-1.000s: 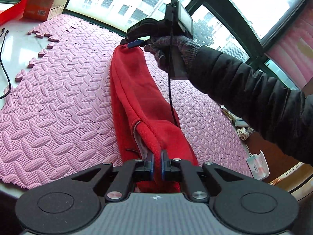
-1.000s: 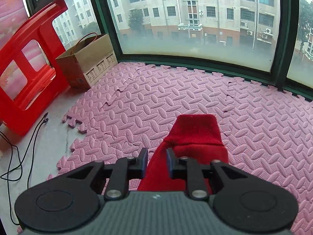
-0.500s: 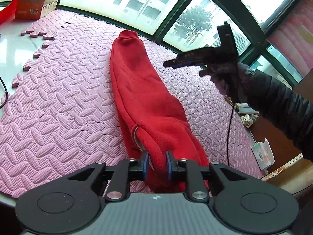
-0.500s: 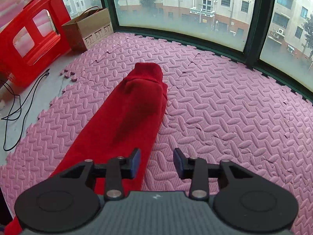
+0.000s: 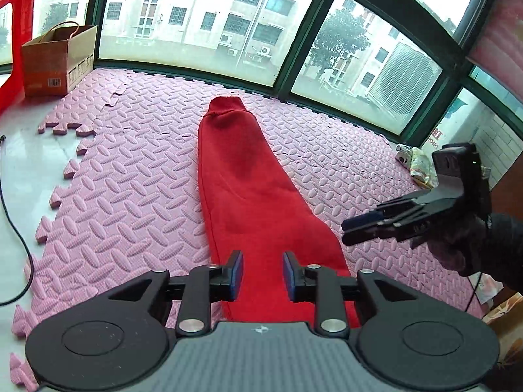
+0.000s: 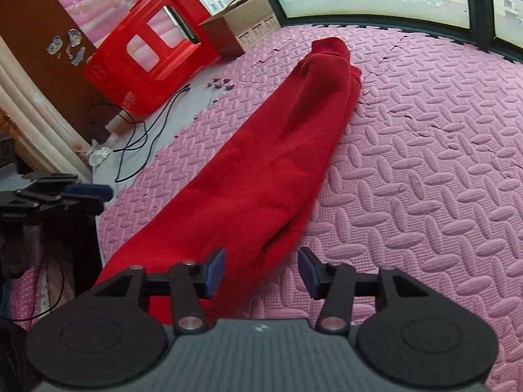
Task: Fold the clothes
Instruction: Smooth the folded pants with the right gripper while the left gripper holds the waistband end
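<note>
A long red garment [image 5: 242, 176] lies flat on the pink foam mat [image 5: 130, 176], folded lengthwise, its ribbed cuff end far toward the window. My left gripper [image 5: 263, 276] hovers open over the garment's near end, with nothing between its fingers. In the left wrist view the right gripper [image 5: 362, 228] is at the right, held by a gloved hand, off the cloth. The right wrist view shows the same garment [image 6: 271, 170] running diagonally; my right gripper [image 6: 262, 272] is open above its near right edge. The left gripper [image 6: 88, 194] appears at the left edge there.
A cardboard box [image 5: 59, 62] and a red plastic stool [image 6: 147, 49] stand at the far left by the window. Black cables [image 6: 143, 130] trail over bare white floor left of the mat. Small packets [image 5: 415, 163] lie at the mat's right edge near a wooden cabinet.
Both grippers have let go of the garment and opened. The right gripper pulled back from the far cuff end to the near right side, and the garment now lies flat.
</note>
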